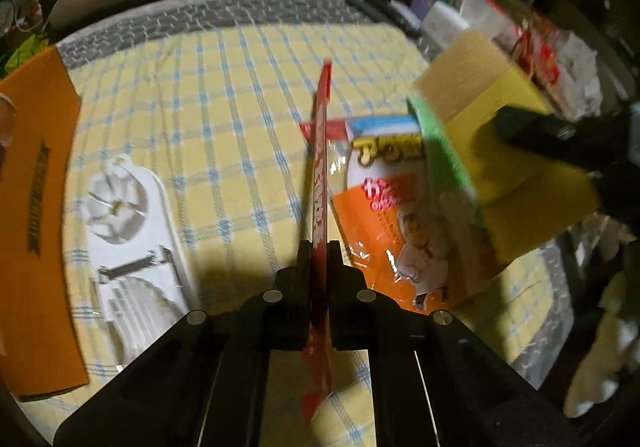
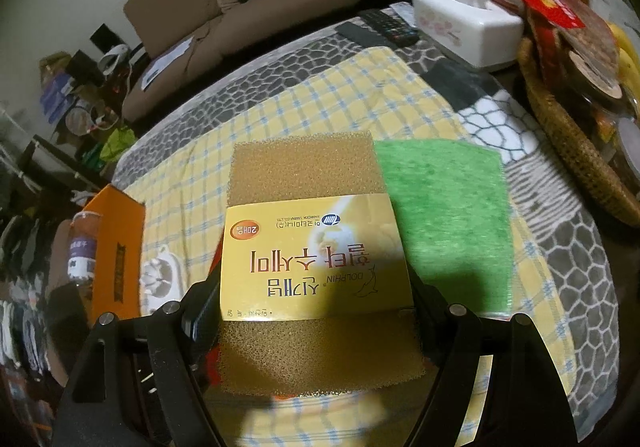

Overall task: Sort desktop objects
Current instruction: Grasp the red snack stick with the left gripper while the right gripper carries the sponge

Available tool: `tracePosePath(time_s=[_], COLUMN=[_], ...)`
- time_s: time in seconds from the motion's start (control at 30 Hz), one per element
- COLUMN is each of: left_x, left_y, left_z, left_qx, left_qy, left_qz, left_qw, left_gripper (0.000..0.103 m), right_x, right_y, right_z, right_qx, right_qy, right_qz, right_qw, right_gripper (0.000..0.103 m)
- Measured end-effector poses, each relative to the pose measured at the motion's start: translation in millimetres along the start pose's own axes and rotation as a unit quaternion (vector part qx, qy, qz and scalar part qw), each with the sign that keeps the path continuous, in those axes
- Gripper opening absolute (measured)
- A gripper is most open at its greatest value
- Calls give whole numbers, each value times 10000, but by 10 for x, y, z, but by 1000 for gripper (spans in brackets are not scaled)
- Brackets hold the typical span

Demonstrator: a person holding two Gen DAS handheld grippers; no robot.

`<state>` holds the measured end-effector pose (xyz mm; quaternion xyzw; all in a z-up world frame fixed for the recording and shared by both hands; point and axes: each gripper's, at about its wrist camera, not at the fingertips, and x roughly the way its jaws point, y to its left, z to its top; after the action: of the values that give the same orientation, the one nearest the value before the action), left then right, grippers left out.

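Nearest the left wrist camera, the left gripper (image 1: 319, 247) has its fingers pressed together on a thin red packet (image 1: 321, 183), which stands edge-on above the yellow checked cloth (image 1: 224, 95). Left of that packet a white plastic slicer (image 1: 128, 231) lies on the cloth, and beyond the slicer an orange box (image 1: 36, 215) sits at the cloth's edge. Right of the packet, an orange snack bag (image 1: 384, 207) lies flat.

The right gripper (image 2: 316, 311) is clamped on a sponge pack (image 2: 312, 247) with a yellow paper band; its green scouring face (image 2: 444, 223) is on the right side. In the left view, the pack hangs above the snack bag. Past the cloth's far corner stand a white tissue box (image 2: 464, 23) and a remote (image 2: 388, 25).
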<state>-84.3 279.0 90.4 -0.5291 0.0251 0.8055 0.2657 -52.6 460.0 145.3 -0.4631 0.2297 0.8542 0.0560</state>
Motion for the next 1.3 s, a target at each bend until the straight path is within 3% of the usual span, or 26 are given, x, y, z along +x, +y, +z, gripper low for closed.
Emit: tracePosePath(time_s=[0.4,0.7,0.97,1.3], left_x=[-1040,-1904,-2036,-1839], left_y=[840,1887,2803,3358], left_z=[109,-5,-322,-604], left_qx=[-448,-1165,-1889,-2341], left_qy=[-793,-1575,-1742,-1838], left_qz=[-104,51,29,-242], left_qw=[9958,9806,9664,9544], left_gripper=[6,6,6,6], right_x=[68,105,441,820], right_y=[1103,2017,2683,3046], right_z=[-34,-134,-342,-513], right_qx=[-523,-951,-1362,-1583], right_qy=[43,-46,244,479], right_qz=[712,1206,1262,1038], right_qw=[9961,9881,9823,9808], right_gripper=[80,80,80,80])
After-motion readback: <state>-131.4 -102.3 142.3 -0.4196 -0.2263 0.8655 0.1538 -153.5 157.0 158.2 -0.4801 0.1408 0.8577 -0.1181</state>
